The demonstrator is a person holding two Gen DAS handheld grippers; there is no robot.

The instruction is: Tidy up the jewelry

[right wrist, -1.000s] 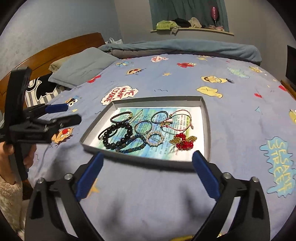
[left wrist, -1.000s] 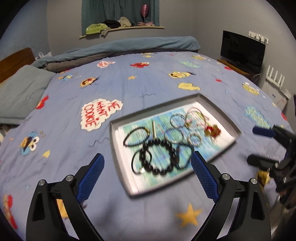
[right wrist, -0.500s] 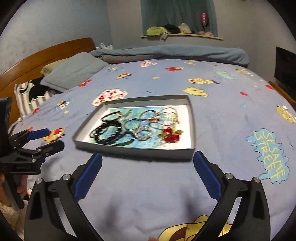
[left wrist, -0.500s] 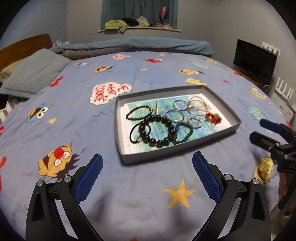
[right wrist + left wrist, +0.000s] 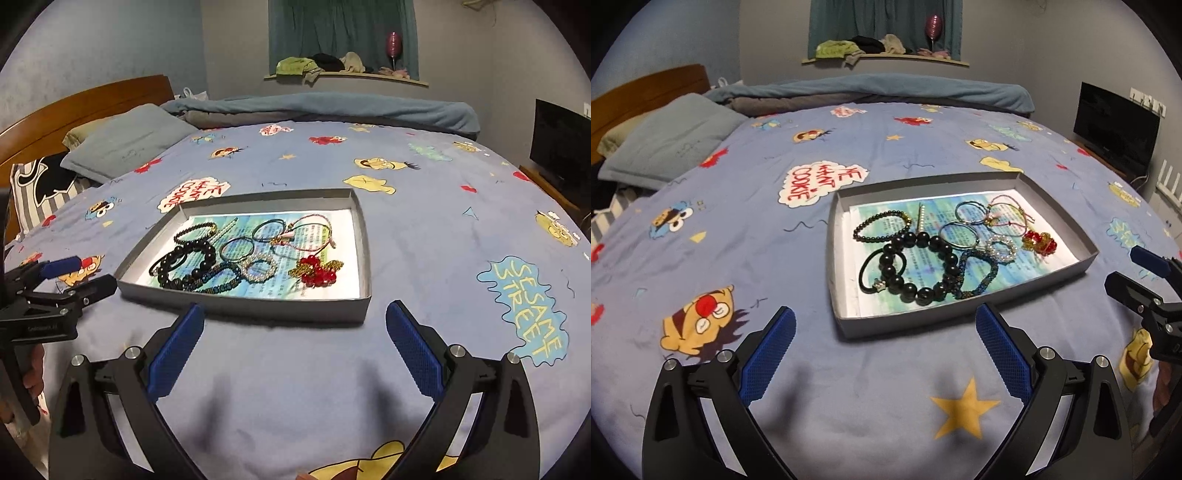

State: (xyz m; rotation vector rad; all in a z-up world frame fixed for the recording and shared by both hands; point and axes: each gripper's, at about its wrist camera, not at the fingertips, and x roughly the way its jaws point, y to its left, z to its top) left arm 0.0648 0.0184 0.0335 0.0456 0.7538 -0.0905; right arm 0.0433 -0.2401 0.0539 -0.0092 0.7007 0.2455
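Observation:
A shallow grey tray lies on the cartoon-print bedsheet and holds several pieces of jewelry on a printed paper. Among them are a large black bead bracelet, a thin dark bead bracelet and a red bead cluster. My left gripper is open at the tray's near left corner, nothing between its fingers. At the tray's front edge my right gripper is open and holds nothing. In the right wrist view the black bracelet lies left and the red cluster right. Each gripper shows in the other's view: right gripper, left gripper.
A grey-blue pillow and wooden headboard are at the far left. A rolled blue duvet lies along the far side. A dark screen stands at the right. A hand holds the left gripper's handle.
Both grippers have pulled back from the tray toward the bed's near edge and levelled out. The tray now sits just beyond the fingertips. Both stayed open.

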